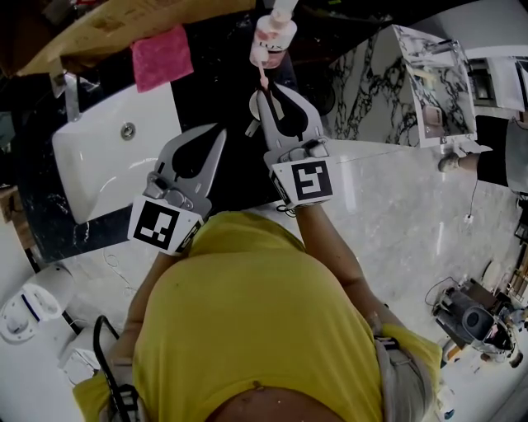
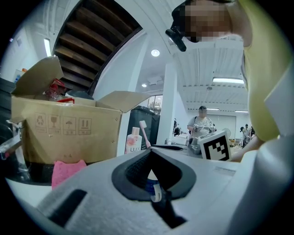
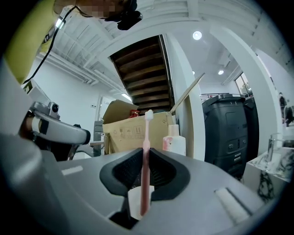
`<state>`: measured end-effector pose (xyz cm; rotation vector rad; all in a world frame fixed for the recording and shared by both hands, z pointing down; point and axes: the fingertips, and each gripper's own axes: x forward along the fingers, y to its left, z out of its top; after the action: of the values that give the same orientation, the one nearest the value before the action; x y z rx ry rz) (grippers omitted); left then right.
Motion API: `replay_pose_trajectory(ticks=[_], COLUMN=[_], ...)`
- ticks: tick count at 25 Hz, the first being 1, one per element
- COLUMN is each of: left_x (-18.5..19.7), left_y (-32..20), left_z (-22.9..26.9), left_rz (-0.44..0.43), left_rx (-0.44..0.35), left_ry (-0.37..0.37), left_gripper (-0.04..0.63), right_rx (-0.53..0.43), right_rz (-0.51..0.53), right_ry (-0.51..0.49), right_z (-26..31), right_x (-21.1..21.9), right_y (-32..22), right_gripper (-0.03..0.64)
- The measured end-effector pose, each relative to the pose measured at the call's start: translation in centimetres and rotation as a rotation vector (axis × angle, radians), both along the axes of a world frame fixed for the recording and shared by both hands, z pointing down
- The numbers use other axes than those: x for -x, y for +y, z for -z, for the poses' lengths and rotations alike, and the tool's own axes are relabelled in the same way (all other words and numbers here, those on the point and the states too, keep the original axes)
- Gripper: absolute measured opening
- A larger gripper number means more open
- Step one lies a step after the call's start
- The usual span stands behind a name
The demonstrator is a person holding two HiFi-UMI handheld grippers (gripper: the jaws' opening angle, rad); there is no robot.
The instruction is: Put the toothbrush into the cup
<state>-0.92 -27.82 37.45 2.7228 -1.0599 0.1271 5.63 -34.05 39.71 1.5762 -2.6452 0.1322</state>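
Observation:
My right gripper (image 1: 266,89) is shut on a pink toothbrush (image 1: 263,76) and holds it over the black counter, bristle end pointing away from me. In the right gripper view the toothbrush (image 3: 146,131) stands upright between the jaws of the right gripper (image 3: 145,150), bristles on top. Its lower end hangs in front of a white cup (image 3: 134,202). That cup (image 1: 254,105) is mostly hidden under the right jaws in the head view. My left gripper (image 1: 219,132) is to the left, near the sink, its tips together with nothing seen between them. The left gripper (image 2: 149,150) faces the toothbrush (image 2: 144,133).
A pink-and-white pump bottle (image 1: 273,37) stands just beyond the toothbrush. A white sink (image 1: 99,157) with a faucet (image 1: 70,92) lies to the left, with a pink cloth (image 1: 162,56) and an open cardboard box (image 1: 124,25) behind it. A clear organiser (image 1: 433,82) stands at the right.

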Motion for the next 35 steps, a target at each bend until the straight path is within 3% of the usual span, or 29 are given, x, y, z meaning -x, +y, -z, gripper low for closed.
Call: replay_pose_trajectory(ticks=[10,20,23,29,32,35], left_x=[-0.5,-0.8,-0.9,-1.1,-1.4,-1.6], left_y=[-0.8,-0.4,-0.1,0.6,1.1,1.5], left_z=[-0.8,-0.8,-0.6,-0.1,0.1,0.5], left_rz=[-0.007,-0.023,-0.027,-0.045,-0.059,-0.064], left_rx=[0.023,0.028,0.027,0.012,0.002,-0.021], left_ry=[0.005,0.008,0.013,0.017,0.022,0.017], left_gripper=[0.002,0.002,0.002,0.002,0.002,0.002], right_rx=[-0.049,0.098,0.173,0.213,0.232,0.207], right_rz=[0.009,-0.006,-0.004,-0.053,-0.085,-0.134], right_ry=[0.021,0.102,0.115,0.118,0.114,0.099], right_z=[-0.5,-3.9,-5.2,-5.5,-5.4,-4.4], right_x=[0.0,-0.8,-0.8,-1.9,-2.6,-3.6], right_y=[-0.3,0.3,0.5,1.8,2.8,3.6], right_gripper=[0.060,0.067,0.135,0.149,0.138,0.056])
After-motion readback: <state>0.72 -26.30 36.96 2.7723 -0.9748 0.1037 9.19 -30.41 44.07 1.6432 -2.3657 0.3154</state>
